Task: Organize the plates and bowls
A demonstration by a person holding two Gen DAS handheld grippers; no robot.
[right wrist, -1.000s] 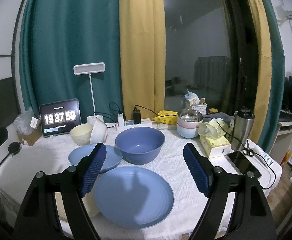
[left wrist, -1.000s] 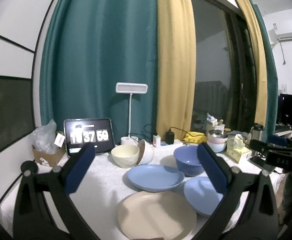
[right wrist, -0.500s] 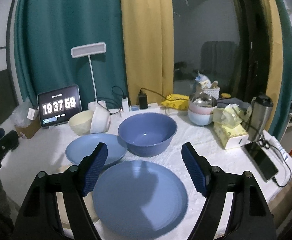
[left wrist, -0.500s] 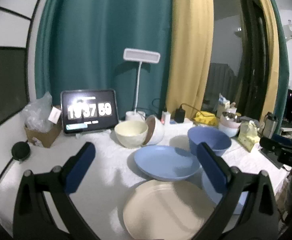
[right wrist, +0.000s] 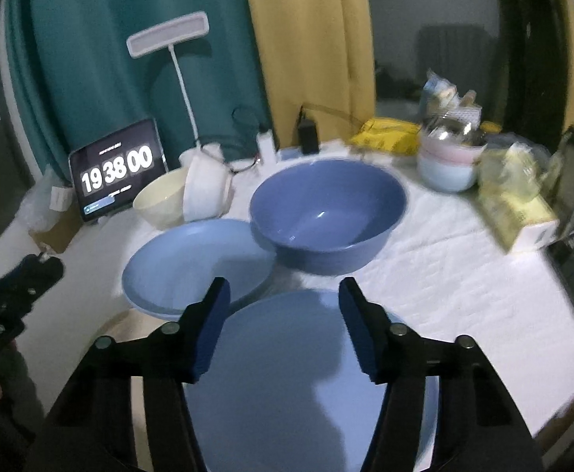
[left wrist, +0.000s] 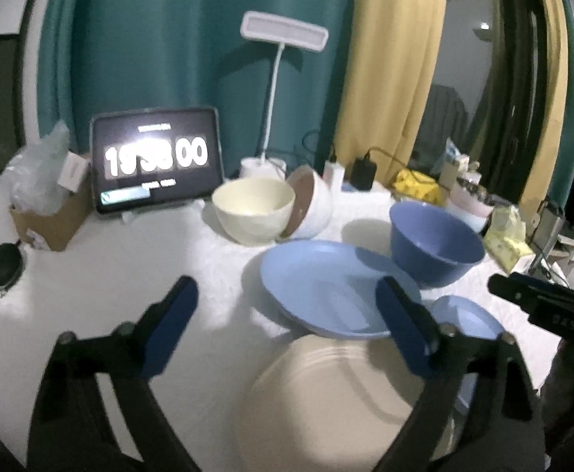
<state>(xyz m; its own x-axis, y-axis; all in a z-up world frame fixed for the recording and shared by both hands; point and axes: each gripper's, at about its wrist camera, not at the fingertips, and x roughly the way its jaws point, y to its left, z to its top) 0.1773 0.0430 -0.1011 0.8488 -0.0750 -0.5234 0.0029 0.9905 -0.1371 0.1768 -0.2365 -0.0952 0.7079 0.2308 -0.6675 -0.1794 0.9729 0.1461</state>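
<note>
I count five dishes on my white table [right wrist: 444,275], plus a stack off to the side. There are three plates: a cream plate [left wrist: 338,401] nearest the left gripper, a pale blue plate [right wrist: 196,263] behind it whose rim overlaps the cream one, and a flat blue plate [right wrist: 310,385] right under the right gripper. All three look bare. There are three single bowls: a big blue bowl [right wrist: 326,212] standing upright with nothing in it, just beside the pale blue plate; a cream bowl [left wrist: 253,208] upright and bare inside; and a white bowl [left wrist: 312,204] tipped on its side, leaning against the cream one. At the far right a stack of pastel bowls [right wrist: 450,161] carries something shiny on top, too blurred for me to name. A cardboard box [left wrist: 47,220] at the left edge holds a crumpled clear bag.

My left gripper [left wrist: 287,322] has its jaws wide and closing, with only table and plate rims seen between them; they grip nothing. My right gripper [right wrist: 285,322] is closing too, its blue pads hanging over the far rim of the flat blue plate without pressing on it.

One tablet [right wrist: 118,169] showing a clock and one white desk lamp [left wrist: 283,35] stand at the back by the curtains
</note>
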